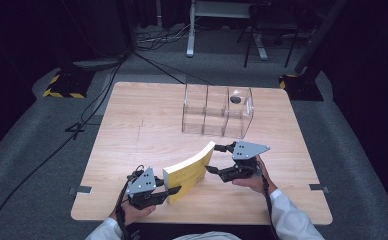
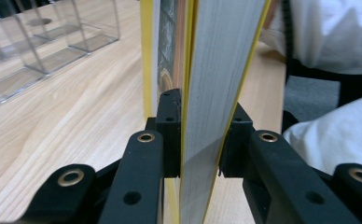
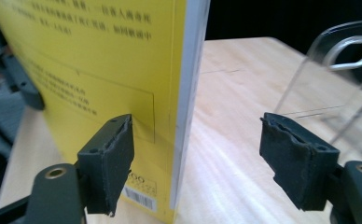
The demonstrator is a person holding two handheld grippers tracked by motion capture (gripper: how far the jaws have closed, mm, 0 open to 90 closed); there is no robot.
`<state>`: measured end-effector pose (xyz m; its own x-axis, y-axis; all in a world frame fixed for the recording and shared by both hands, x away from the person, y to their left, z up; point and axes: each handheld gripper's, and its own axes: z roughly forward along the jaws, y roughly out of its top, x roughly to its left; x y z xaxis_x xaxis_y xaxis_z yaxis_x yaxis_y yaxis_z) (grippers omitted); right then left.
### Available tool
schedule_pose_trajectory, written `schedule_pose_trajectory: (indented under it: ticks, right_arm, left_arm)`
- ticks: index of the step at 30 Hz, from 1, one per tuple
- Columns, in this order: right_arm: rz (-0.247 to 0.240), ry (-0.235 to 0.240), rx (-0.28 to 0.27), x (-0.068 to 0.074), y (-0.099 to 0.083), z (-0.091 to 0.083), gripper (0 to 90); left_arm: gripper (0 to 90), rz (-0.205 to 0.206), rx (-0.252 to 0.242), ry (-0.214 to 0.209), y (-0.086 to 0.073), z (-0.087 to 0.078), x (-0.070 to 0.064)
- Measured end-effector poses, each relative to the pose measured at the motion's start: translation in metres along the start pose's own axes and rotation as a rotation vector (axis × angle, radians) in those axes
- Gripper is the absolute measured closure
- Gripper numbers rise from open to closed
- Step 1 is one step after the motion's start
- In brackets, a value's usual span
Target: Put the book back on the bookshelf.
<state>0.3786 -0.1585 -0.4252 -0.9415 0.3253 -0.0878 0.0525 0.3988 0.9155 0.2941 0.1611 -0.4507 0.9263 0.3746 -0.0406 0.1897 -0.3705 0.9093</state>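
A yellow paperback book [image 1: 189, 170] stands on its long edge on the wooden table [image 1: 142, 125], slightly bowed. My left gripper [image 1: 171, 193] is shut on the book's near end. In the left gripper view the jaws [image 2: 201, 116] press on both sides of the page block [image 2: 216, 70]. My right gripper [image 1: 213, 158] is open at the book's far end, one jaw on each side. In the right gripper view the yellow back cover [image 3: 100, 70] lies just beside the left pad [image 3: 111, 163]. The right pad [image 3: 295, 158] is well apart from the book.
A clear plastic organizer [image 1: 217, 111] with three compartments stands behind the book at mid-table. A small dark object [image 1: 235, 99] lies in its right compartment. Bare wood stretches to the left. A person's white sleeves come in from the front edge.
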Motion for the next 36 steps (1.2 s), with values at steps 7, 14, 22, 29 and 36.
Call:
schedule_pose_trajectory:
  ticks: [7, 14, 22, 29, 36]
  right_arm:
    - [0.009, 0.156, 0.021, -0.002, -0.009, 0.018, 34.3]
    - [-0.033, 0.164, 0.042, 0.003, -0.013, 0.021, 53.4]
    - [-0.088, 0.253, 0.014, 0.009, -0.016, 0.011, 66.1]
    - [-0.123, 0.276, 0.023, 0.013, -0.017, 0.007, 71.5]
    - [-0.089, 0.296, 0.003, 0.011, -0.020, 0.011, 67.5]
  left_arm:
    - [74.4, 0.005, 0.007, -0.001, 0.000, -0.001, 0.005]
    - [71.9, 0.027, 0.036, 0.080, -0.001, -0.006, 0.011]
    - [61.8, 0.027, 0.061, 0.141, -0.005, -0.009, 0.016]
    - [65.6, 0.032, 0.053, 0.092, -0.005, -0.010, 0.010]
    - [74.8, 0.070, 0.059, 0.019, -0.003, -0.012, 0.005]
